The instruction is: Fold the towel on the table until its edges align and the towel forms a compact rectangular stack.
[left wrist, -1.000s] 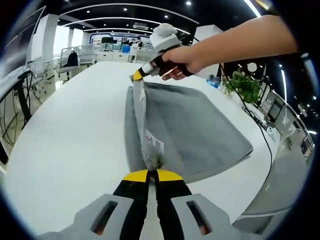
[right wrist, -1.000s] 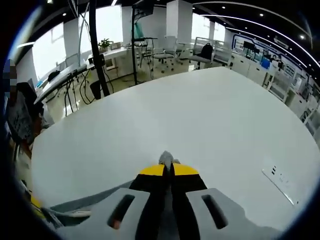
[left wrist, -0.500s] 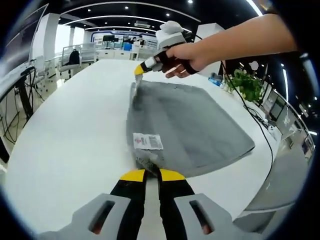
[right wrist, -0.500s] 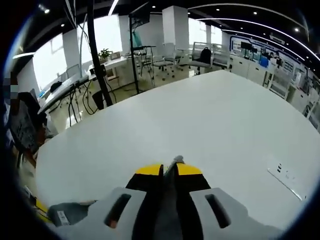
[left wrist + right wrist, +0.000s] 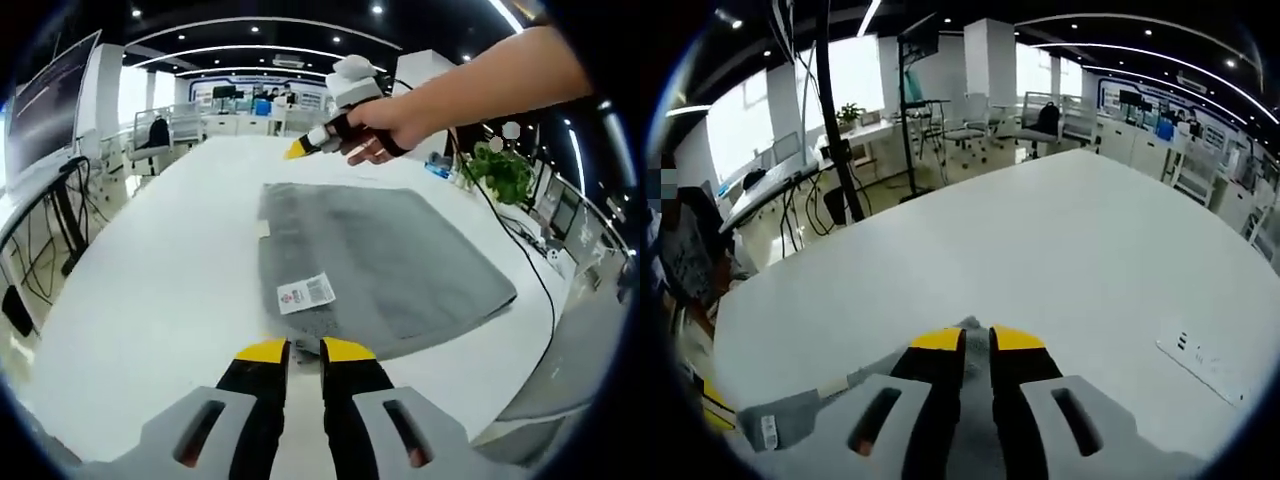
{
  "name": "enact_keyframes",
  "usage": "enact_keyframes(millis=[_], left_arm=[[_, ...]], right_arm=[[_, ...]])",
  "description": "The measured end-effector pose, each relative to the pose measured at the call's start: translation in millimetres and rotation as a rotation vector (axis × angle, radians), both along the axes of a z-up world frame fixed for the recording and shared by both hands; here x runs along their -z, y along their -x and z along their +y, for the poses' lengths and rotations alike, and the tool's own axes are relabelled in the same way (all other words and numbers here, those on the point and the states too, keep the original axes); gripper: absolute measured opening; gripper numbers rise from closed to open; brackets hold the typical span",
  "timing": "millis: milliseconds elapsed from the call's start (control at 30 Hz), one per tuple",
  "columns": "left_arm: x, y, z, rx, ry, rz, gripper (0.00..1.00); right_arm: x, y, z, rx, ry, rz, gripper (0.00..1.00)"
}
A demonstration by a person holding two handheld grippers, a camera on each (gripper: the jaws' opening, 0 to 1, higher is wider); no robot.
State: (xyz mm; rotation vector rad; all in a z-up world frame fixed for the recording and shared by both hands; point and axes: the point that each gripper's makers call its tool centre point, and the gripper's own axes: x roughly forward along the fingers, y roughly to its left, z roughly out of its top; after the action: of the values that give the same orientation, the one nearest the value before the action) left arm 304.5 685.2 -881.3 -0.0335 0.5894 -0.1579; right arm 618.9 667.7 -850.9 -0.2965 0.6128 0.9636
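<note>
A grey towel (image 5: 380, 250) lies flat and folded on the white table (image 5: 150, 270), a white label (image 5: 305, 293) on its near corner. My left gripper (image 5: 305, 350) stands open just short of the towel's near edge, nothing between its jaws. The right gripper (image 5: 297, 151), held in a hand, hovers above the towel's far corner, apart from the cloth. In the right gripper view, the right gripper (image 5: 977, 338) is open by a narrow gap, with the towel (image 5: 800, 415) lying under and behind its jaws.
A potted plant (image 5: 495, 170) and a black cable (image 5: 520, 260) sit at the table's right side. A flush socket panel (image 5: 1200, 355) is set in the table (image 5: 1040, 240). Office chairs (image 5: 1045, 110) and desks stand beyond the table edge.
Both grippers were shut on the towel's lifted edge and have let go. The edge now lies flat on the layer below, and both grippers have drawn back a little.
</note>
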Motion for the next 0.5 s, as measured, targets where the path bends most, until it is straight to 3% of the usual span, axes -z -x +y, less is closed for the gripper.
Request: enact_keyframes(millis=[100, 200, 333, 500], left_arm=[[-14.6, -5.3, -3, 0.020, -0.078, -0.068, 0.13], [-3.5, -4.8, -17, 0.062, -0.031, -0.005, 0.14], [11.4, -5.7, -22, 0.070, -0.026, 0.032, 0.17], [29.1, -3.3, -15, 0.044, -0.007, 0.088, 0.19]], right_arm=[[-4.0, -2, -12, 0.014, -0.003, -0.006, 0.08], [-4.6, -6, -22, 0.029, 0.002, -0.007, 0.08], [-11.7, -8, -40, 0.056, -0.007, -0.018, 0.11], [-19.8, -15, -69, 0.093, -0.017, -0.025, 0.16]])
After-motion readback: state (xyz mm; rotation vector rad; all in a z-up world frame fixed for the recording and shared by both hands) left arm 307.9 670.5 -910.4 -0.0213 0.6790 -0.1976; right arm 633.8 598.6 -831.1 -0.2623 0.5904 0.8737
